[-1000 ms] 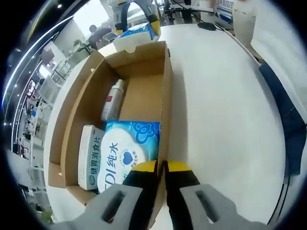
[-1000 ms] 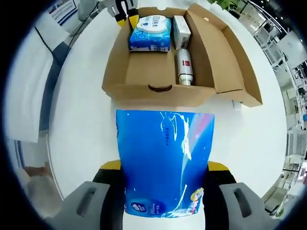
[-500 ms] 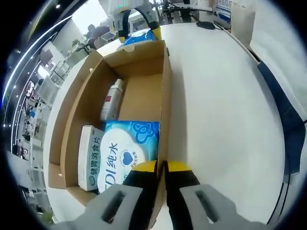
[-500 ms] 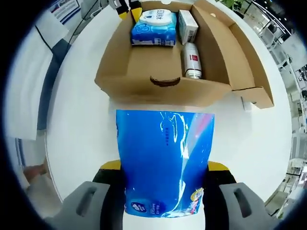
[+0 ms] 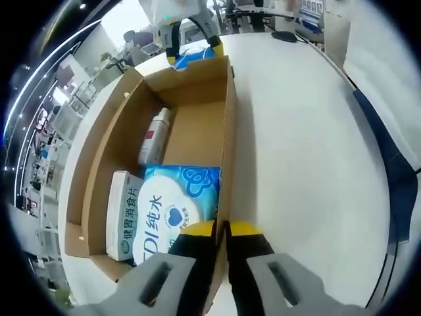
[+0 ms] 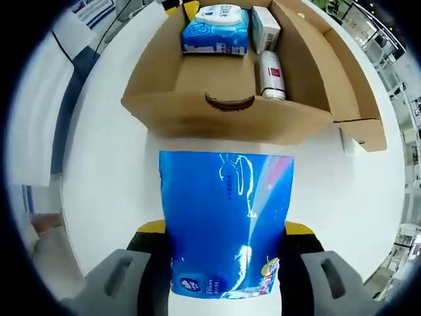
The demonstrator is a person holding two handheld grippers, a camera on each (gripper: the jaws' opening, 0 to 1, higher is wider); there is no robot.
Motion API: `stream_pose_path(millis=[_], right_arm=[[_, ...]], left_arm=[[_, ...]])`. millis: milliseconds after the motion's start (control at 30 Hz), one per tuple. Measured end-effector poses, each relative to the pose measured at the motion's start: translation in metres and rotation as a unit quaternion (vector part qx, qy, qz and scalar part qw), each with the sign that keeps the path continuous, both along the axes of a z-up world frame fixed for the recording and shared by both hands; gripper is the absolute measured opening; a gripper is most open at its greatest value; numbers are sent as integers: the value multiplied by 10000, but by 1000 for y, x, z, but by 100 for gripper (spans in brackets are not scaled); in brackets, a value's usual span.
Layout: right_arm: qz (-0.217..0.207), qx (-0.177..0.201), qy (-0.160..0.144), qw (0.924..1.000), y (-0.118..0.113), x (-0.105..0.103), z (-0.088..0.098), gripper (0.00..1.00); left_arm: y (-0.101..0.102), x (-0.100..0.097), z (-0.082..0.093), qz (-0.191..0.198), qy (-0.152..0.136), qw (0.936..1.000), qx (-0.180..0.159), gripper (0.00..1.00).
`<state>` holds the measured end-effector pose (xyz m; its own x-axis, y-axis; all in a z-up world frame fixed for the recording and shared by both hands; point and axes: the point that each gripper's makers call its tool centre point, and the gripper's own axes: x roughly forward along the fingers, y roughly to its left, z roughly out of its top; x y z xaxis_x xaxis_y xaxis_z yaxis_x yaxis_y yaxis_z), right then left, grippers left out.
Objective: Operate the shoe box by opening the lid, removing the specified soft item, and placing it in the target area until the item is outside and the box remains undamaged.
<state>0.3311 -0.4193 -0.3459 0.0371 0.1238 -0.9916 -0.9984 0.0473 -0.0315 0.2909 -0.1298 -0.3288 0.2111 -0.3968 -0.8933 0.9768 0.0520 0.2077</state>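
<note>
Holding the blue pack (image 6: 225,224) in the right gripper (image 6: 225,260), jaws closed against its two sides, long axis running straight out along the jaws toward the box (image 6: 217,118). Hanging outside the box already, its far edge just short of the near end wall with the finger notch, white table (image 6: 105,164) showing on both sides. Judging the removal done, placement not yet. Turning the coming move on one thing: pack lying on the near side of that wall, so setting down calls for staying on this side, over bare table, not drifting forward onto the cardboard.

Pinching the box's side wall (image 5: 228,131) with the left gripper (image 5: 222,230), jaws nearly together with only the cardboard between, steadying it. Sitting inside: wipes (image 5: 176,204), a white carton (image 5: 123,214), a bottle (image 5: 154,137). Showing past the far end, the right gripper's yellow tips with a bit of blue. Lid (image 6: 348,79) lying open to one side.
</note>
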Motion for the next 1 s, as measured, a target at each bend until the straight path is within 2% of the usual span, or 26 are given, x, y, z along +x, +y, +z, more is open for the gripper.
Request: stream_pose_path(millis=[600,1000], right_arm=[[39,-20,7,10000,2,-2,-5,66],[102,162,-52,9998,2,-4,-5,72]], left_arm=[[0,0,0,45,24,10000,8,5],[0,0,1,88,44,10000,-11,5]])
